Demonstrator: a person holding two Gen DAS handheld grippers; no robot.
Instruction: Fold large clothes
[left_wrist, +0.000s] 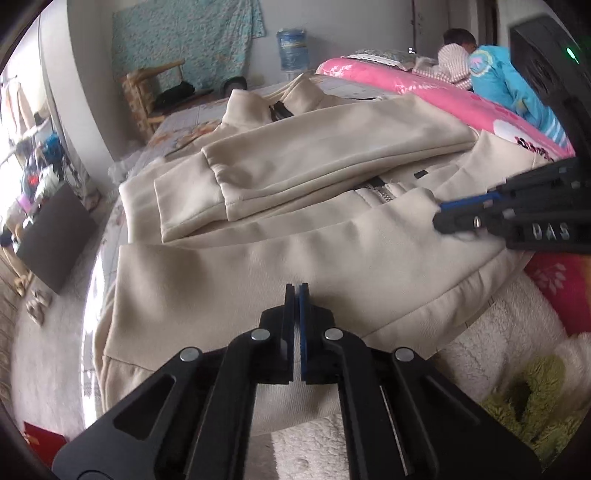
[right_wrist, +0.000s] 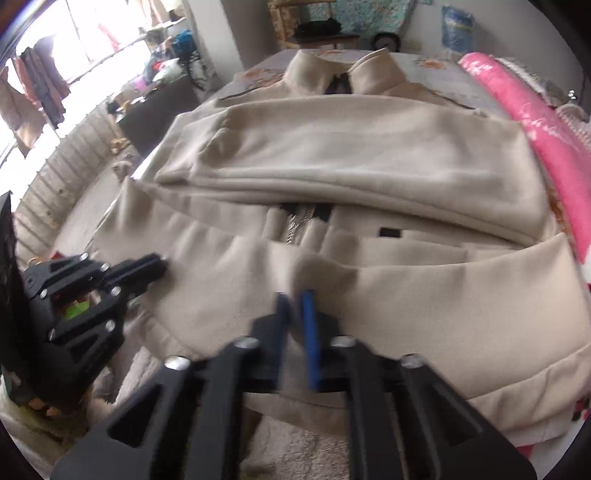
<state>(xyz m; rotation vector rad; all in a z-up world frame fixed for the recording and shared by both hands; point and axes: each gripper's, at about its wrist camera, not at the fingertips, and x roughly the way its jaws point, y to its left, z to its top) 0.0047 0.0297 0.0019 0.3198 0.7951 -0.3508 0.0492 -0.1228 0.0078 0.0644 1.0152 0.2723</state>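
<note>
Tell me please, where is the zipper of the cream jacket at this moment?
In both wrist views the zipper runs down the middle of the cream jacket on the bed, showing just below the folded sleeves and beyond the right gripper.

Beneath the fingertips lies the cream jacket of soft matt fleece cloth, its metal-toothed zip just ahead of them. The left gripper is matt black plastic with shiny metal pins, and behind its fingers spreads a white shaggy blanket.

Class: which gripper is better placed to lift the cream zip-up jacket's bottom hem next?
Probably the right gripper: its shut jaws pinch a fabric bunch of the jacket. The left gripper seems shut on nothing.
</note>
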